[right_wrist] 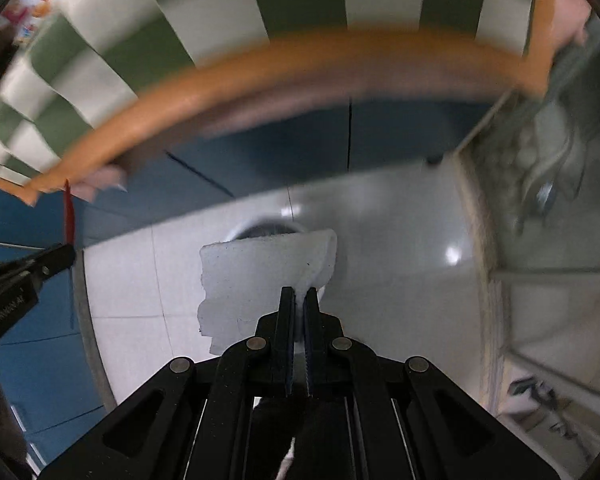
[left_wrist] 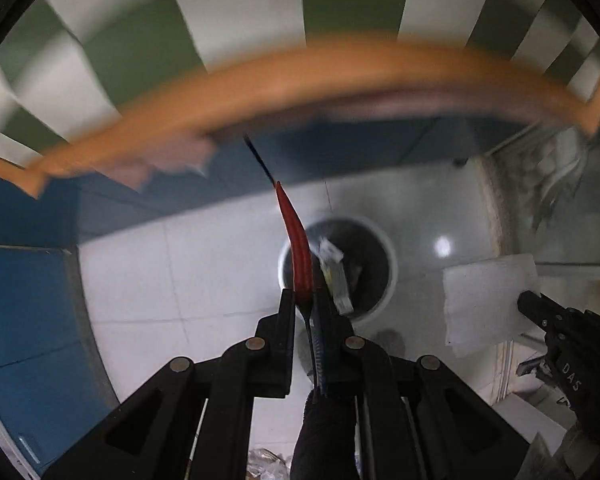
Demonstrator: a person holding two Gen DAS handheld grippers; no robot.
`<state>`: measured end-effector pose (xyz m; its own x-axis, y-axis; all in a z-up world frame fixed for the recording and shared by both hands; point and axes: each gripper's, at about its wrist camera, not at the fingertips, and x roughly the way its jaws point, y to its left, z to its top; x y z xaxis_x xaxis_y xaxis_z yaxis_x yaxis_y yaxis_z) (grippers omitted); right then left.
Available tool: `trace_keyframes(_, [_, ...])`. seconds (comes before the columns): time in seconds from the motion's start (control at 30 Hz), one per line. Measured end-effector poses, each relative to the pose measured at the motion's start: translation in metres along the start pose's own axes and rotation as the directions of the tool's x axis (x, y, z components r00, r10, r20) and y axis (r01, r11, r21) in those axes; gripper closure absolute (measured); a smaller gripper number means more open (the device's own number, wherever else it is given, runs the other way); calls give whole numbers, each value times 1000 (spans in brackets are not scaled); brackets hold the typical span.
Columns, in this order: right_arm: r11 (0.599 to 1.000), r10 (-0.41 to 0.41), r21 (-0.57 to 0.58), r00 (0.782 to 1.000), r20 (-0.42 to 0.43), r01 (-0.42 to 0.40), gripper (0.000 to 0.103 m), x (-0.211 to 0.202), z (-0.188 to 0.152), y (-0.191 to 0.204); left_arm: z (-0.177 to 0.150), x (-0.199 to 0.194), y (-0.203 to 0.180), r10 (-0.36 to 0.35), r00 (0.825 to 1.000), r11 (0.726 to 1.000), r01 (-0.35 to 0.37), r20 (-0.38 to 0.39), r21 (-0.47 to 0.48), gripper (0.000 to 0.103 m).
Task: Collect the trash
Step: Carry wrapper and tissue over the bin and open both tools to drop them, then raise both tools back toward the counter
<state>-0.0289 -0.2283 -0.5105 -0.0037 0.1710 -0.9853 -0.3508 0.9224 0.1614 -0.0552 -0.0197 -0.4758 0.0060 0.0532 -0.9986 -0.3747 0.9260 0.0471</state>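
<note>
- The left gripper (left_wrist: 305, 300) points down at the floor, its jaws closed tight on a thin red strip (left_wrist: 298, 248) that sticks out past the fingertips (the strip has a dark, narrow tip).
- Directly below it sits a round bin (left_wrist: 384, 264) with a pale rim and dark inside, holding some scraps; a small pale wrapper (left_wrist: 334, 276) shows just beside the red strip, over the bin's opening.
- The right gripper (right_wrist: 299, 294) also points down, its jaws pinched on a white paper sheet (right_wrist: 256, 284) that spreads out to the left of the fingers.
- The white sheet covers most of the bin in the right wrist view.
- A table's orange edge (left_wrist: 260, 80) curves across the top, blurred, with a green-and-white striped cloth (left_wrist: 352, 0) above it.
- The floor (left_wrist: 160, 272) is pale tile beside blue panels.
</note>
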Motion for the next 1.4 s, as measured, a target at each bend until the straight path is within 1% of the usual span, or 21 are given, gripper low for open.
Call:
trace_keyframes(0.13, [999, 19, 51, 997, -72, -15, 99, 108, -6, -24, 2, 104, -16, -23, 997, 1000, 23, -69, -6, 97])
trace_keyframes(0.17, [998, 19, 56, 997, -78, -15, 99, 125, -5, -27, 3, 125, -18, -33, 996, 999, 32, -82, -14, 97])
trace_keyframes(0.23, [998, 27, 68, 995, -99, -20, 99, 174, -6, -35, 6, 169, -26, -55, 992, 998, 52, -113, -23, 97])
trace_keyframes(0.27, [997, 30, 75, 994, -108, -22, 99, 193, -5, -35, 7, 187, -28, -61, 992, 998, 59, -113, -24, 97])
trace_keyframes(0.3, [997, 32, 79, 993, -115, -23, 99, 209, -6, -36, 10, 209, -31, -68, 989, 997, 65, -129, -29, 96])
trace_keyframes(0.33, [996, 37, 83, 991, -125, -27, 99, 229, -6, -37, 10, 220, -32, -74, 988, 997, 70, -138, -34, 96])
trace_keyframes(0.43, [995, 43, 91, 989, -144, -30, 99, 265, -5, -37, 12, 255, -31, -82, 982, 996, 74, -170, -55, 96])
trace_keyframes(0.53, [994, 50, 100, 986, -160, -34, 99, 288, -2, -35, 13, 269, -24, -93, 977, 994, 80, -193, -76, 95])
trace_keyframes(0.57, [994, 49, 107, 984, -170, -31, 98, 295, 0, -34, 13, 270, -22, -97, 975, 993, 82, -198, -80, 93])
trace_keyframes(0.63, [994, 45, 111, 982, -181, -25, 97, 299, 0, -32, 13, 268, -16, -96, 974, 992, 78, -205, -95, 92])
trace_keyframes(0.7, [994, 45, 107, 978, -206, -24, 95, 303, 2, -27, 11, 264, -9, -94, 977, 991, 74, -192, -110, 79])
trace_keyframes(0.73, [995, 37, 96, 976, -212, -17, 86, 303, 1, -24, 11, 261, -6, -84, 980, 991, 64, -182, -115, 50])
trace_keyframes(0.77, [996, 34, 90, 977, -212, -15, 69, 302, 6, -25, 10, 256, -1, -72, 983, 991, 51, -168, -125, 11])
trace_keyframes(0.8, [997, 27, 78, 977, -209, -11, 57, 300, 6, -22, 9, 253, 3, -70, 985, 990, 49, -157, -135, 0])
trace_keyframes(0.83, [998, 23, 66, 978, -208, -10, 32, 297, 5, -19, 7, 249, 8, -72, 987, 988, 51, -146, -145, 0])
trace_keyframes(0.87, [998, 23, 62, 978, -206, -10, 16, 292, 5, -18, 5, 245, 11, -67, 987, 987, 44, -146, -153, 0])
trace_keyframes(0.9, [999, 15, 51, 979, -201, -5, 12, 287, 5, -16, 2, 241, 14, -57, 988, 987, 33, -146, -160, 0])
trace_keyframes(0.97, [999, -14, 26, 980, -198, 20, 0, 280, 4, -12, -5, 230, 21, -29, 991, 986, 7, -131, -166, 0])
trace_keyframes(1.1, [998, -62, -18, 981, -181, 60, 0, 257, -2, -1, -18, 203, 32, 18, 994, 983, -38, -112, -179, 0])
trace_keyframes(1.27, [997, -76, -35, 982, -171, 71, 0, 219, -9, 5, -31, 166, 40, 49, 994, 979, -67, -100, -190, 0])
trace_keyframes(1.4, [996, -80, -45, 985, -150, 74, 0, 171, -16, 14, -42, 125, 43, 52, 994, 979, -71, -100, -189, 0])
